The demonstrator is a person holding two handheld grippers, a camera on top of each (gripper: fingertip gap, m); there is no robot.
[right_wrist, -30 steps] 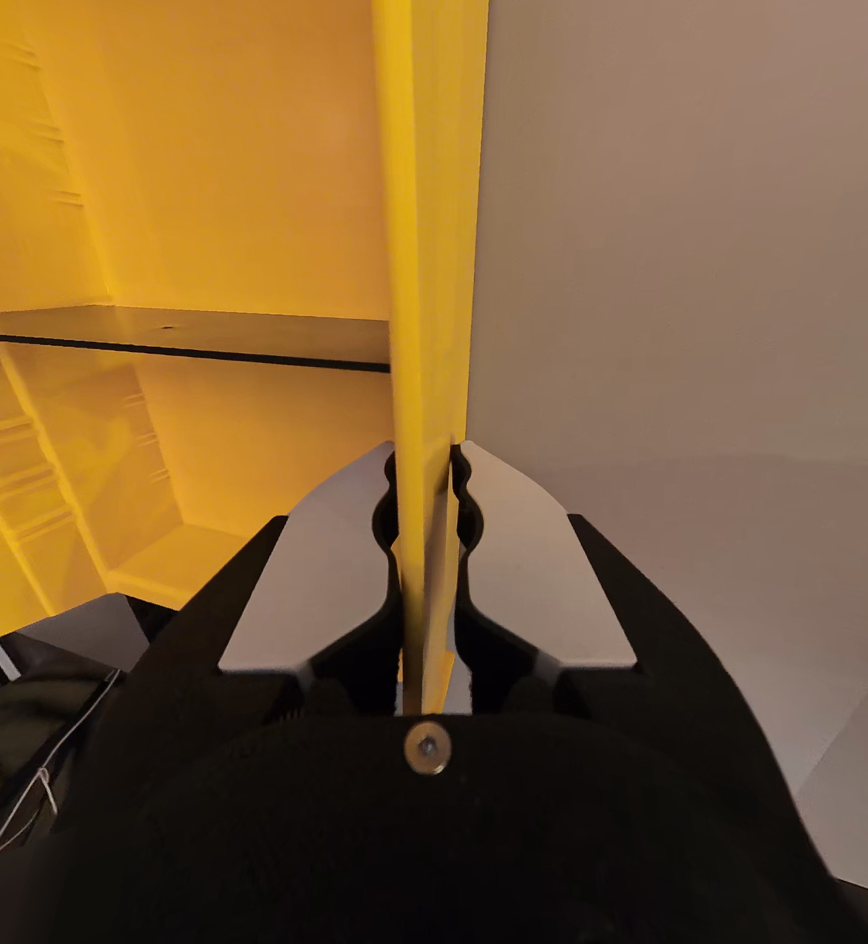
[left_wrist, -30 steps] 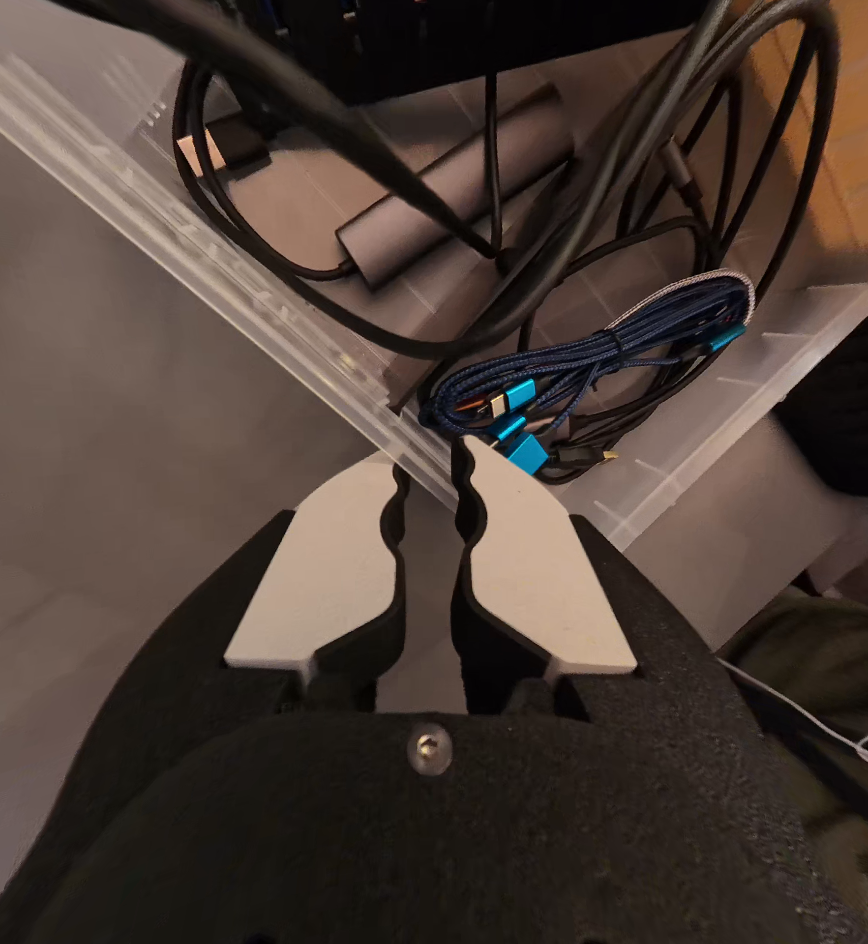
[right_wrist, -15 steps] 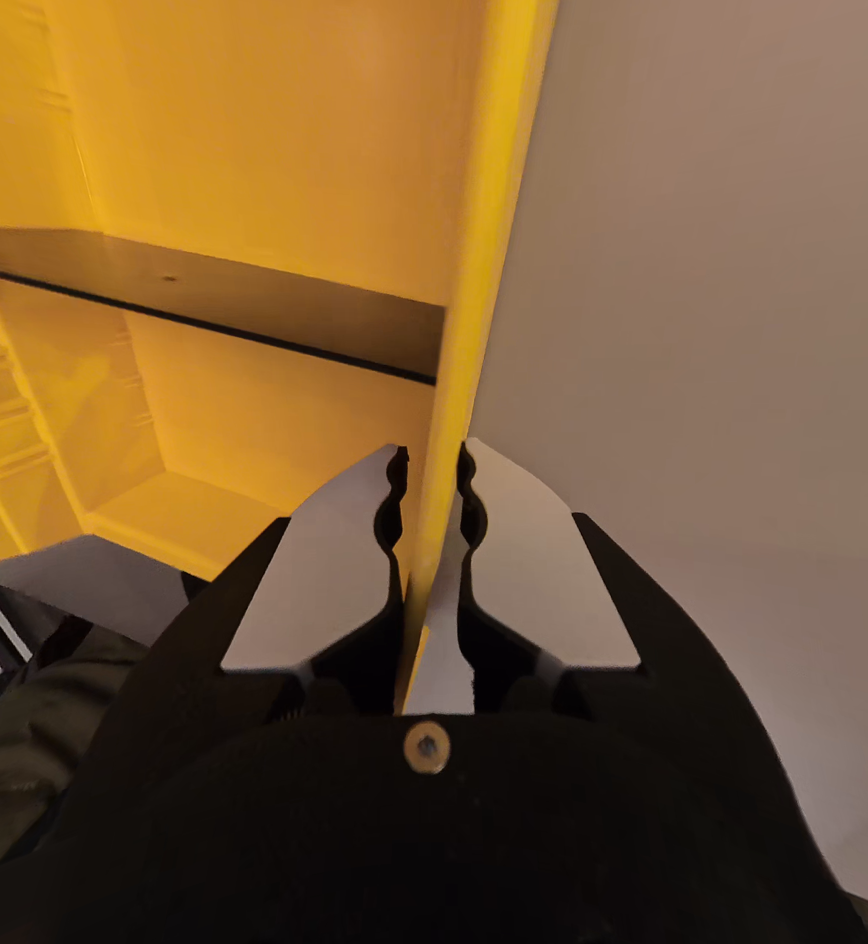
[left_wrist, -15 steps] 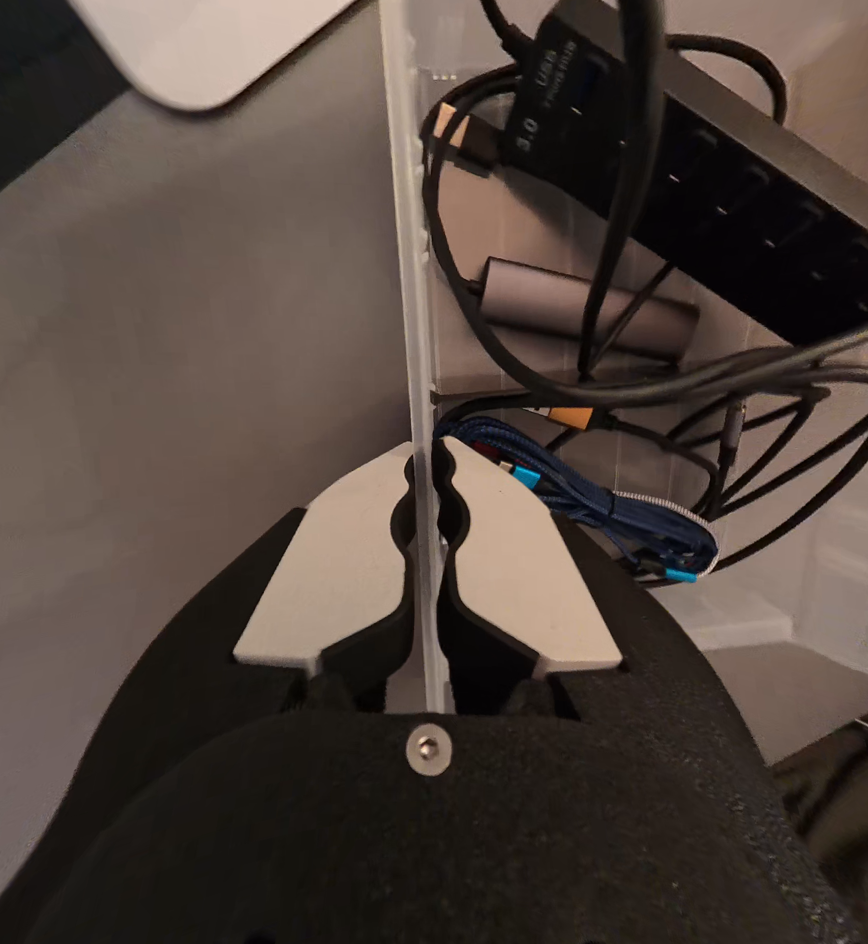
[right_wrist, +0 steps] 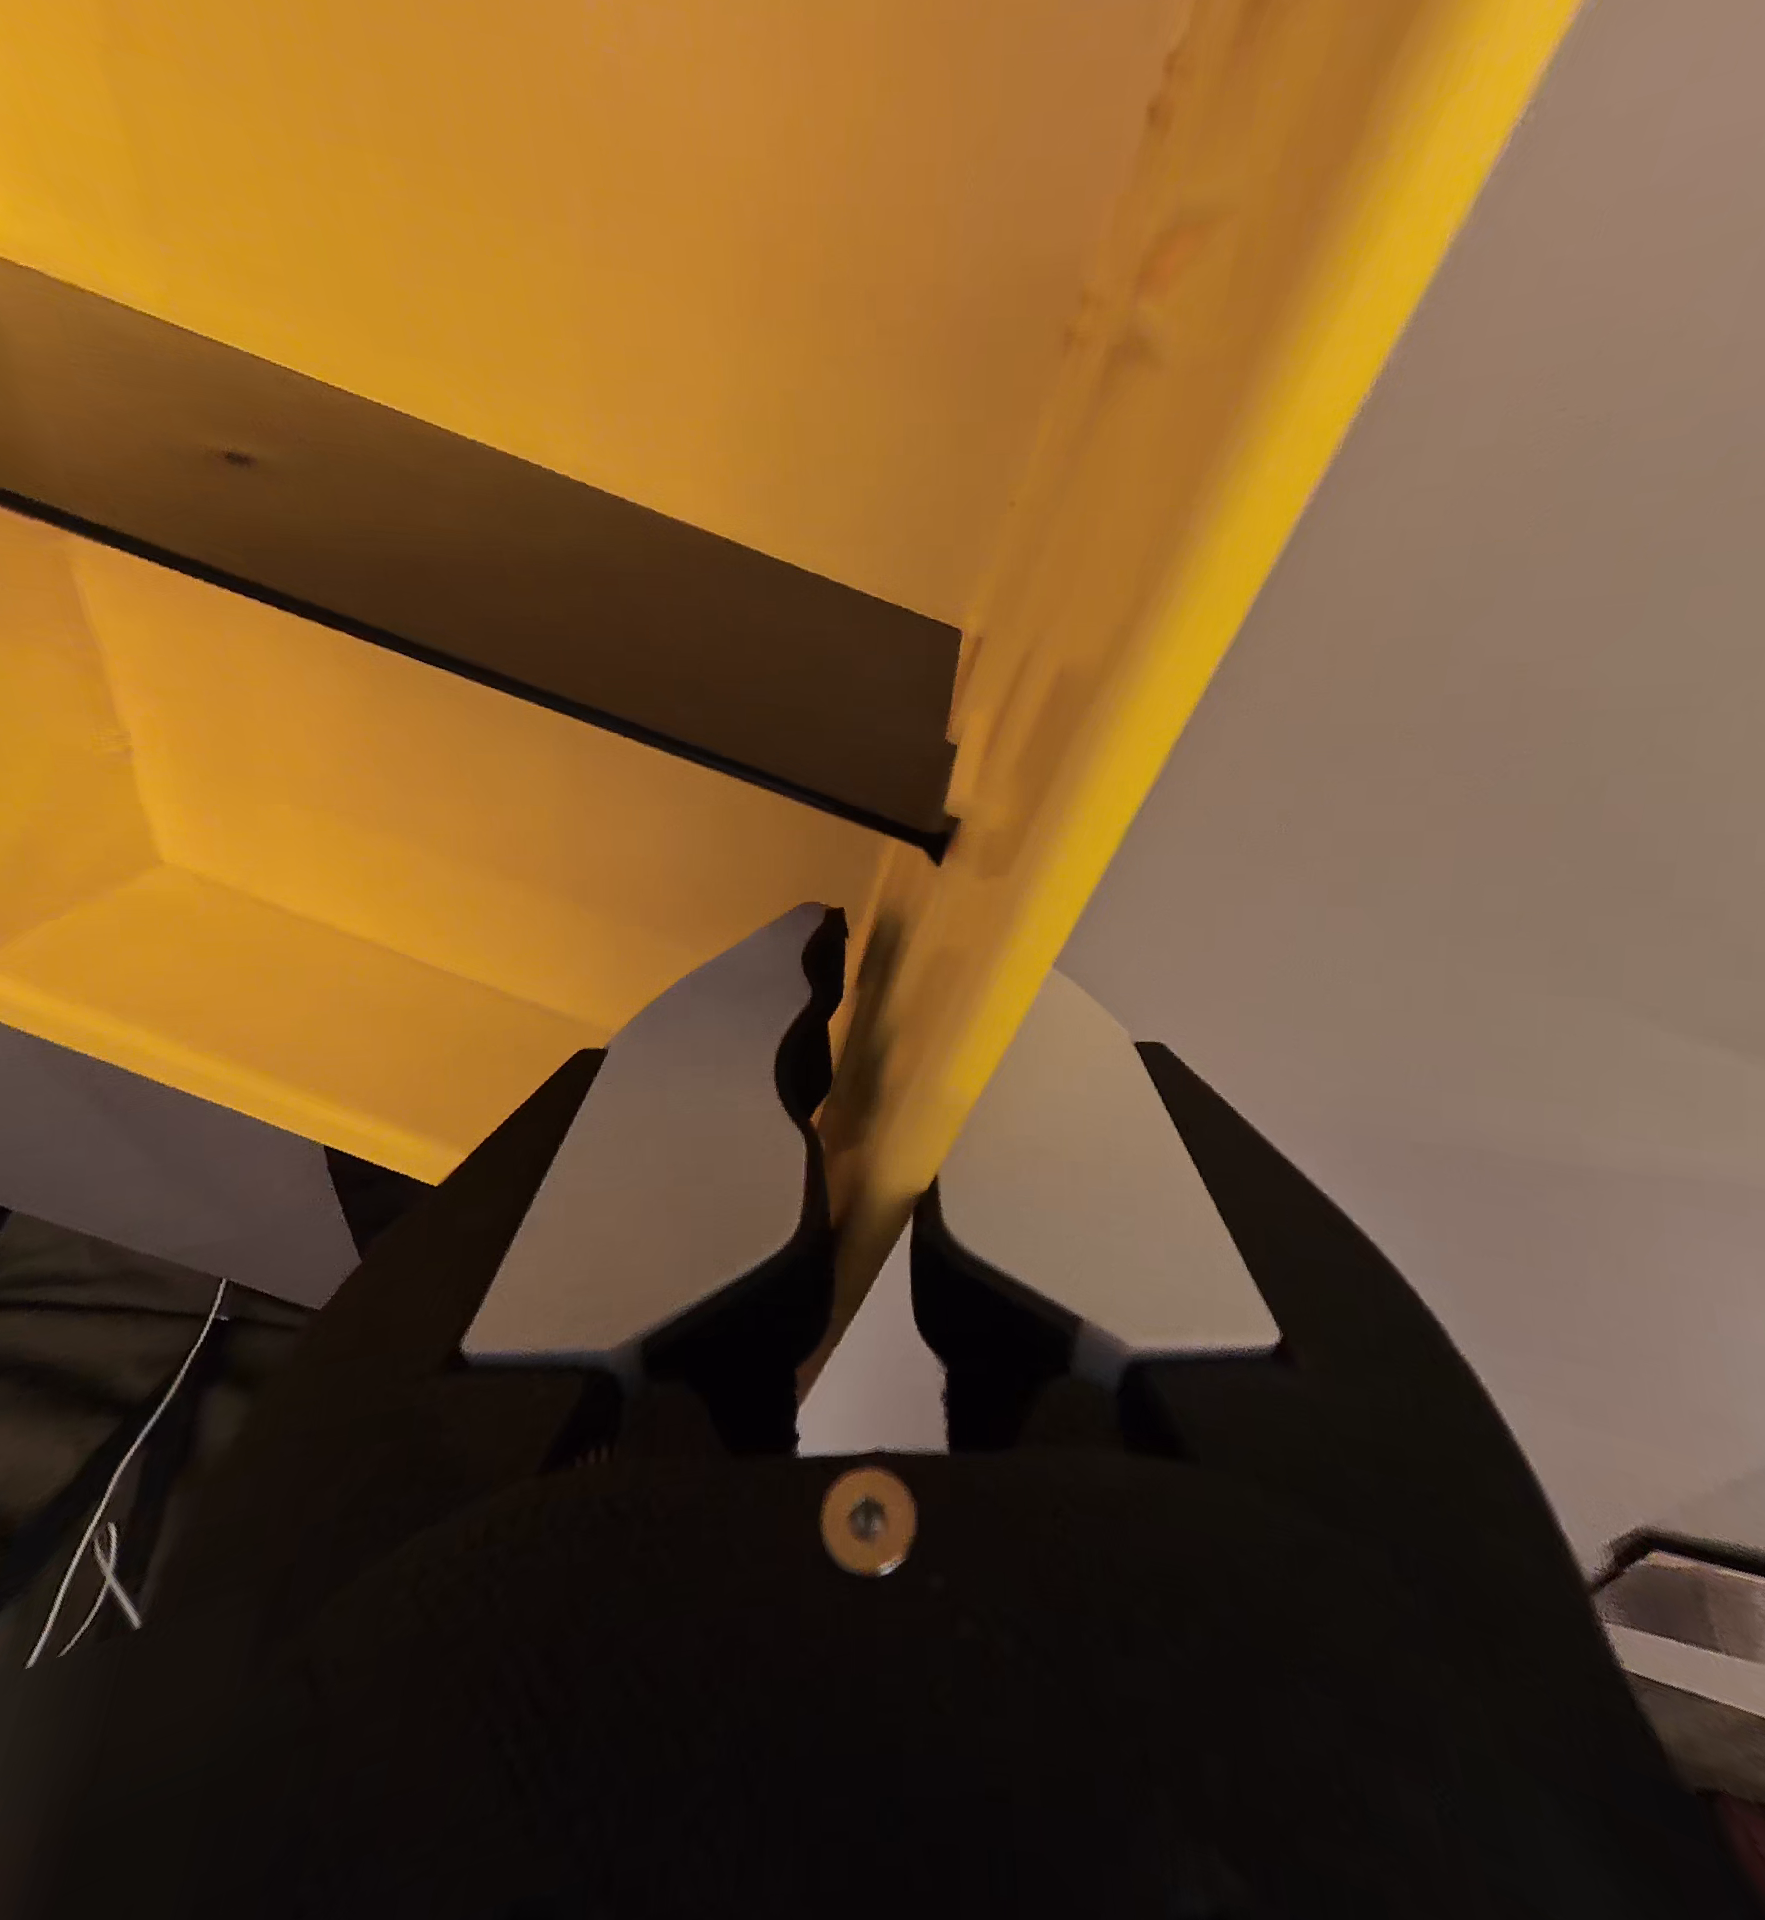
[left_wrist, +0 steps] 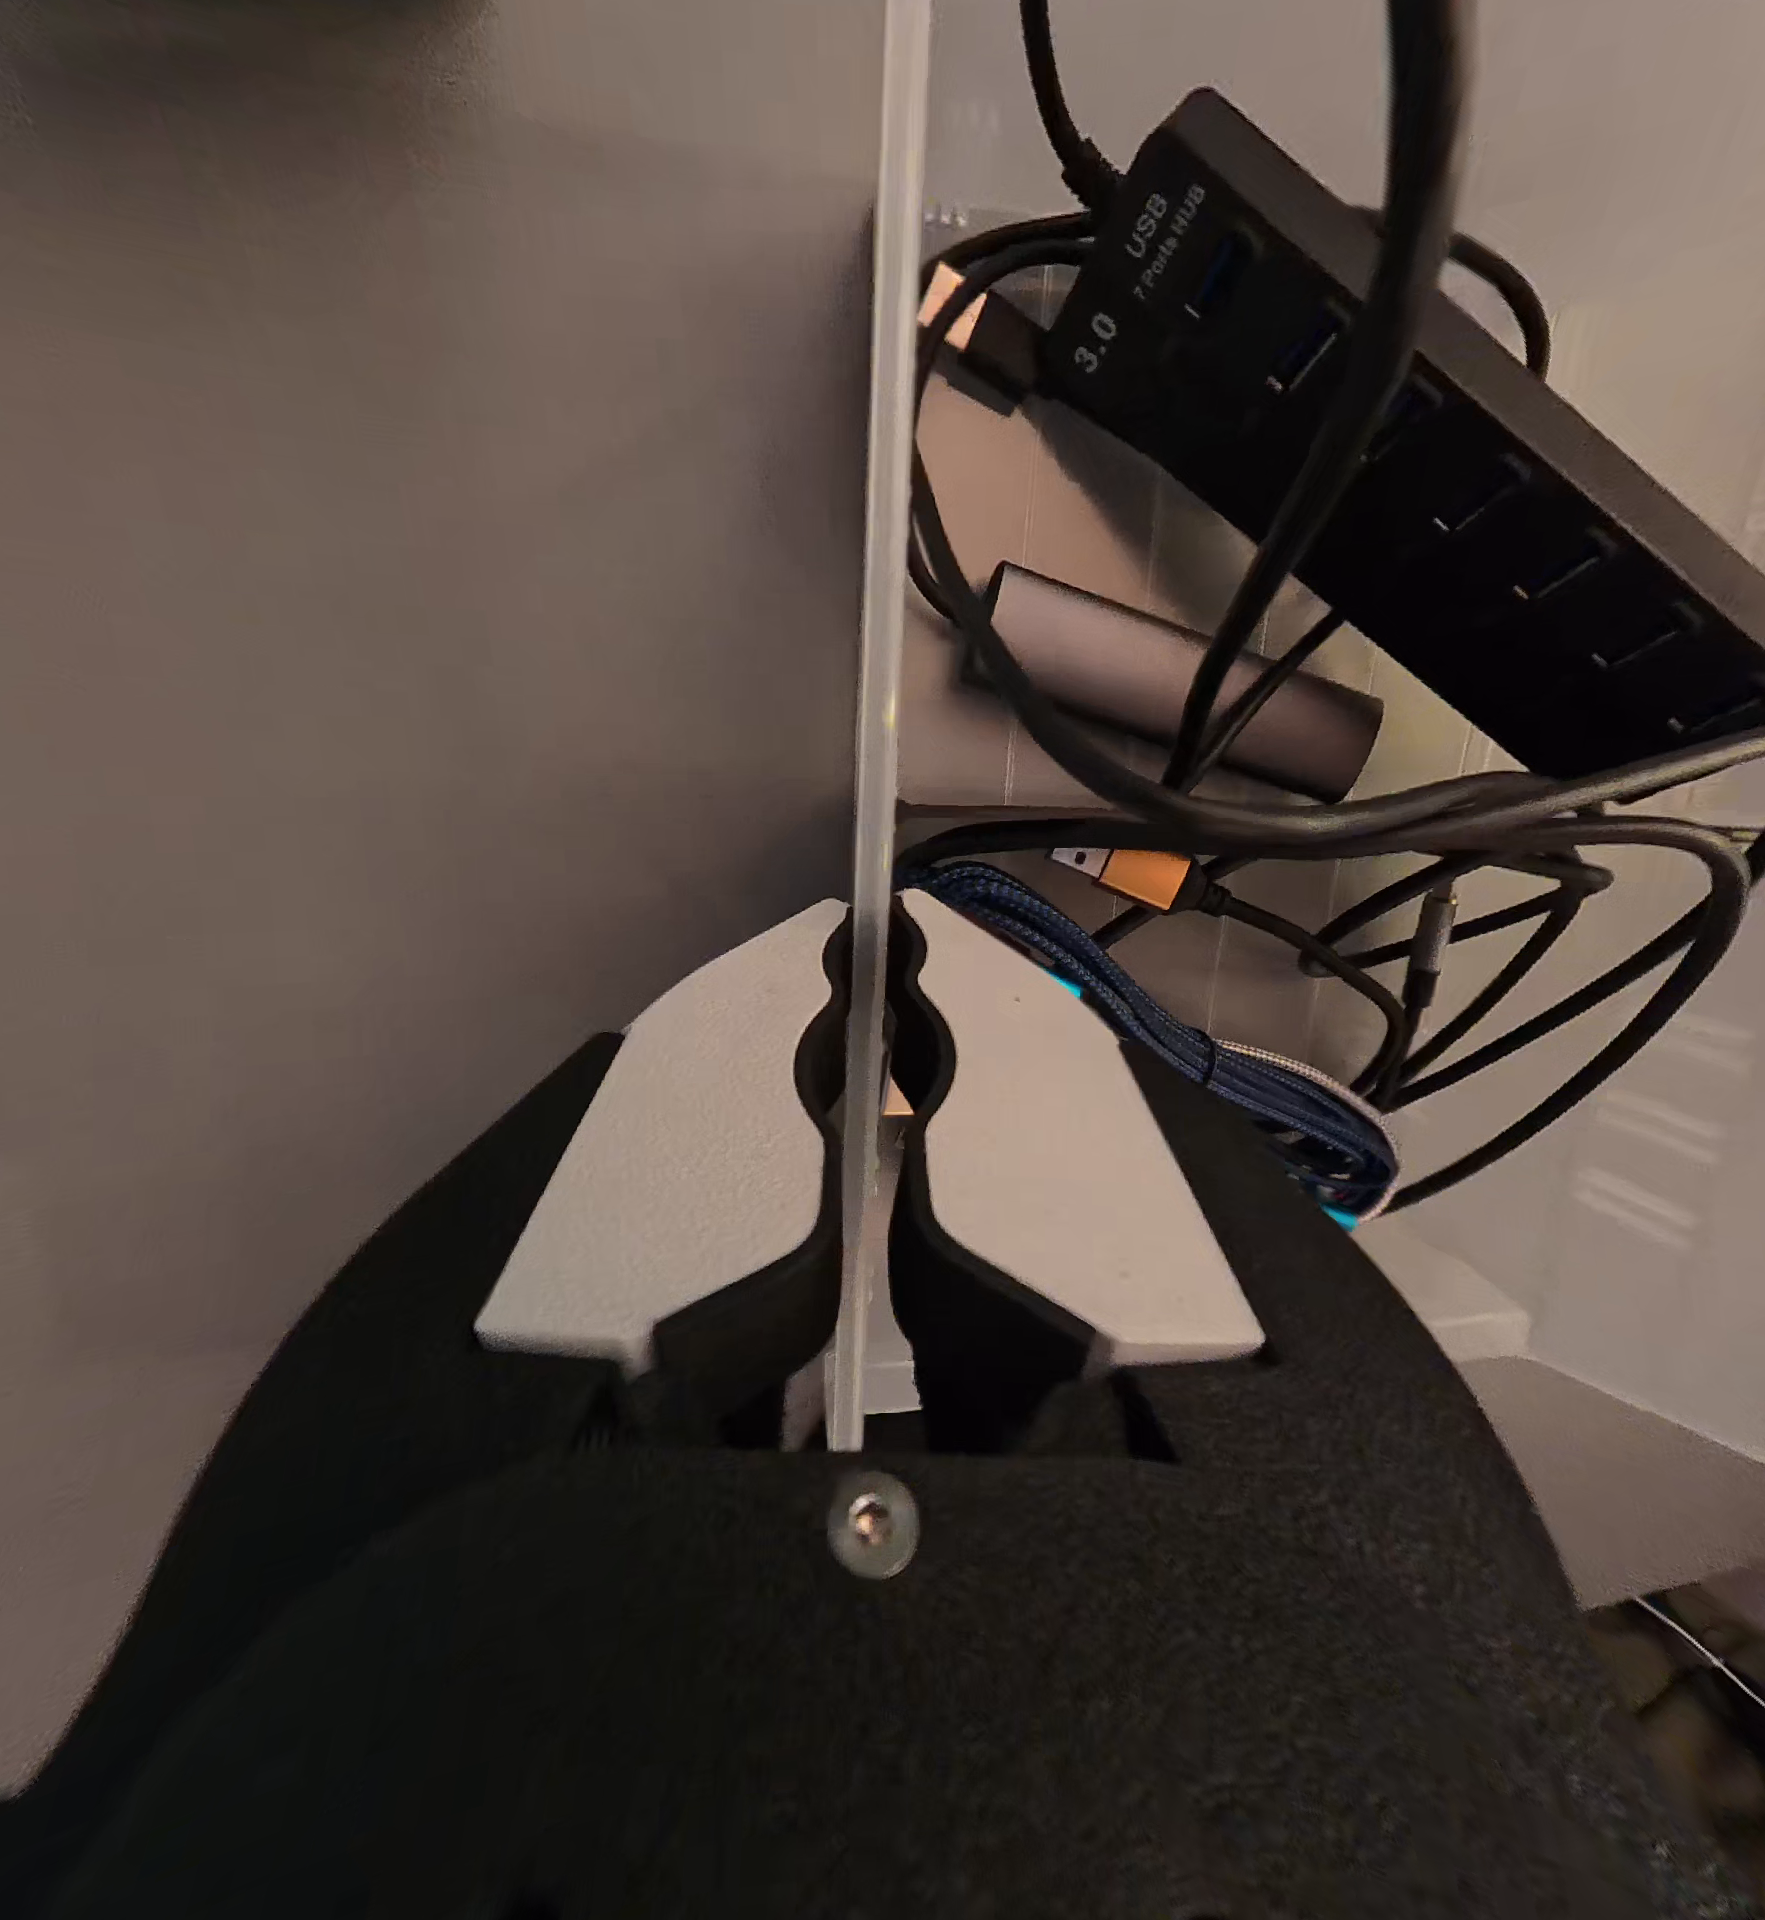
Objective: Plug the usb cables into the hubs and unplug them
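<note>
Left gripper (left_wrist: 873, 914) clamped on the rim of a clear bin (left_wrist: 883, 520). Inside, at 1 o'clock: black hub (left_wrist: 1460, 457); below it a grey hub (left_wrist: 1169, 675). Blue cables (left_wrist: 1169, 1029) bundled at 3 o'clock, black cables (left_wrist: 1480, 821) looped over them. Right gripper (right_wrist: 909, 935) clamped on a yellow bin's wall (right_wrist: 1117, 623), grey tabletop (right_wrist: 1532, 727) at 3 o'clock.
</note>
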